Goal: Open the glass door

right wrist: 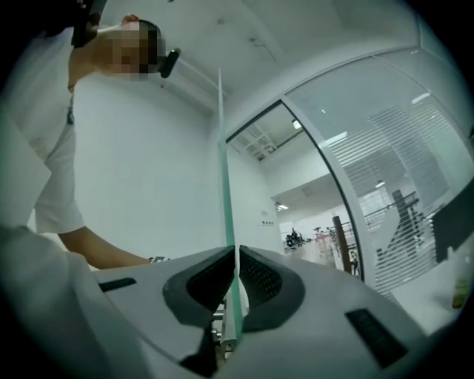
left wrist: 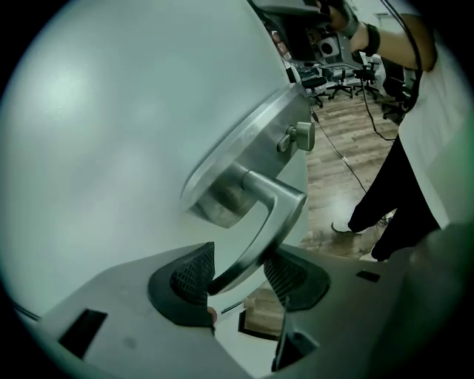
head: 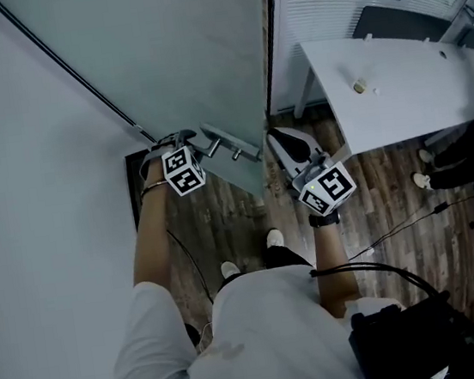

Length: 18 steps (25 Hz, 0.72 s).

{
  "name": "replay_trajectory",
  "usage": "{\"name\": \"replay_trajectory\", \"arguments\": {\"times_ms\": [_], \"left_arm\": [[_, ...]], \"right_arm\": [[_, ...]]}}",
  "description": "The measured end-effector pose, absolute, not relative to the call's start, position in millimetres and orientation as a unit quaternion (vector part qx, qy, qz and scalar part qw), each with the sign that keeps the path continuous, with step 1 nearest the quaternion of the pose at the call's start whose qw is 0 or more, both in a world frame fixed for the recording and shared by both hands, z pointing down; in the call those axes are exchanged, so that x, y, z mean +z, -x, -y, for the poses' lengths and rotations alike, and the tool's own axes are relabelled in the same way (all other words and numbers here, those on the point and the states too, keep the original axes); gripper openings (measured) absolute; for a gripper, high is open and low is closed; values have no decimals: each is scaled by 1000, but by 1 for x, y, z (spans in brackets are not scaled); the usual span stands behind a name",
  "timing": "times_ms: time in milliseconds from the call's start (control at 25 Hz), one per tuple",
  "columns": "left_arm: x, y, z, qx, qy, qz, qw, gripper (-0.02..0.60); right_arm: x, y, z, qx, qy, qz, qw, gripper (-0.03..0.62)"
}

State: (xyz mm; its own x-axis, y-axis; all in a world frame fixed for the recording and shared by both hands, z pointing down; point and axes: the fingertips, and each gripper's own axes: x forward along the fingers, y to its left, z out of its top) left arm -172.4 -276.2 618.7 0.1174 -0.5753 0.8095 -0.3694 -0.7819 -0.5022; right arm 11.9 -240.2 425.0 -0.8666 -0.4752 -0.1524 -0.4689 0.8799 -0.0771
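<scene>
- Ribbed dark pads [left wrist: 191,275] of the left gripper [left wrist: 238,280] sit closest to the lens. They are spread wide, with the lever handle [left wrist: 275,211] lying between them and not pinched. I judge that a pull from here would let the lever slide out past the pads.
- Lever handle: brushed metal, a rounded bar bent through 1 corner. It rises from a round boss on a long plate [left wrist: 244,137] with a rounded end, and a small thumb-turn [left wrist: 299,136] stands above it. Such smooth metal should give the pads little to bite on.
- Glass door [left wrist: 111,126]: frosted, pale grey-green, flat and slick. It stands ahead of the person and to the left, with its free edge [right wrist: 222,163] between the 2 grippers. I judge it to be partly swung open.
- Right gripper [right wrist: 235,280]: jaws pressed together and holding nothing, their seam lined up with the door's thin green edge. I cannot tell whether the tips touch the glass. If they push there, I expect they could skid off so narrow a face.
- Floor [head: 223,216]: wood-grain planks with a thin dark cable [head: 398,225] lying on them. The person's shoe [head: 274,238] is near the door's lower corner, so a swinging door might strike it.
- Desk [head: 414,87]: white, flat and matte, well apart at the right.
</scene>
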Motion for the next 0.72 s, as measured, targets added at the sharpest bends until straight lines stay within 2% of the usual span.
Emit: {"name": "replay_trajectory", "arguments": {"times_ms": [160, 320, 640, 720], "left_arm": [[622, 188, 243, -584, 741, -317, 98, 189], [625, 204, 214, -569, 749, -319, 114, 196], [620, 232, 170, -567, 752, -308, 135, 209], [619, 239, 159, -551, 758, -314, 154, 210]], "right_arm": [[417, 9, 201, 14, 201, -976, 78, 17], [415, 36, 162, 23, 147, -986, 80, 100], [414, 82, 102, 39, 53, -997, 33, 98], [415, 90, 88, 47, 31, -998, 21, 80]]}}
